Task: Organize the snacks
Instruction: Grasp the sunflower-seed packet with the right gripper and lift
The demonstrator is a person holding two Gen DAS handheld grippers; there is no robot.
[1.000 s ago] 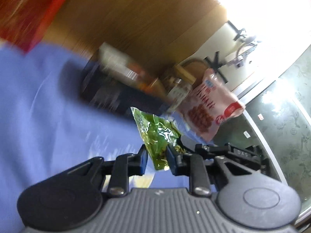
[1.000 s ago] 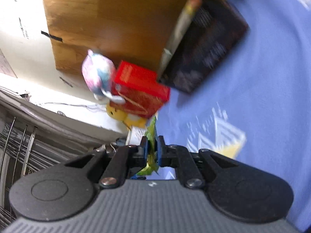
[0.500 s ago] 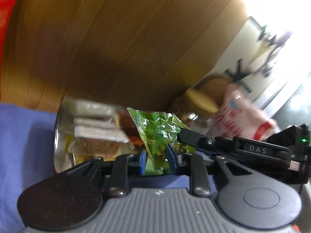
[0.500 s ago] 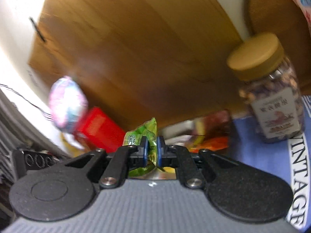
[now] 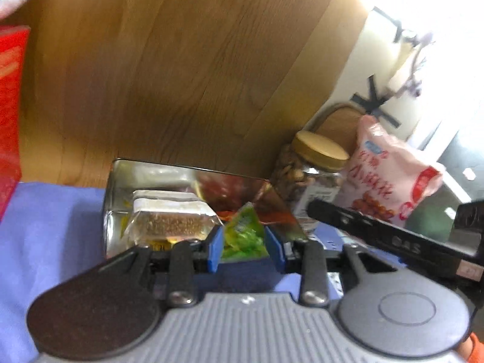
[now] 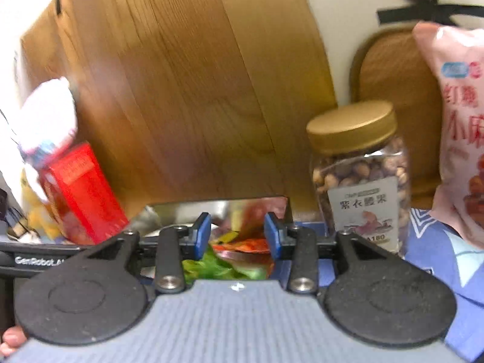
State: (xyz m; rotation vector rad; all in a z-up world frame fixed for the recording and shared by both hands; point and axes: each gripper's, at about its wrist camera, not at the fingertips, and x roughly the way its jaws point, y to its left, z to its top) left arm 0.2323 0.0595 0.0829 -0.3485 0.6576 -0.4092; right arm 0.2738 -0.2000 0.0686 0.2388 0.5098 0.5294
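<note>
Both grippers are opening. Left gripper [image 5: 245,249]: blue pads parted, green snack packet [image 5: 243,237] between them; I cannot tell whether the pads touch it. Right gripper [image 6: 237,239]: jaws spread wider, pads clear of the packet [image 6: 211,264], which lies low between the fingers, over the near edge of the metal tin [image 5: 118,187].

Edges and room: the tin sits on the blue cloth [image 5: 45,236], its open top already holding a clear-wrapped snack bar [image 5: 172,217] and red wrappers. In the left wrist view, my right gripper's black finger crosses just right of the tin. Beside the tin on the right stands the nut jar [image 6: 360,175], gold lid on; beyond it, the pink snack bag [image 6: 462,127]. A red box [image 6: 81,193] stands left of the tin. Open cloth lies to the left. A wooden panel [image 5: 181,75] closes off the back, close behind the tin.

Change: half a second ago both grippers pinched the packet; now the right one has let go.
</note>
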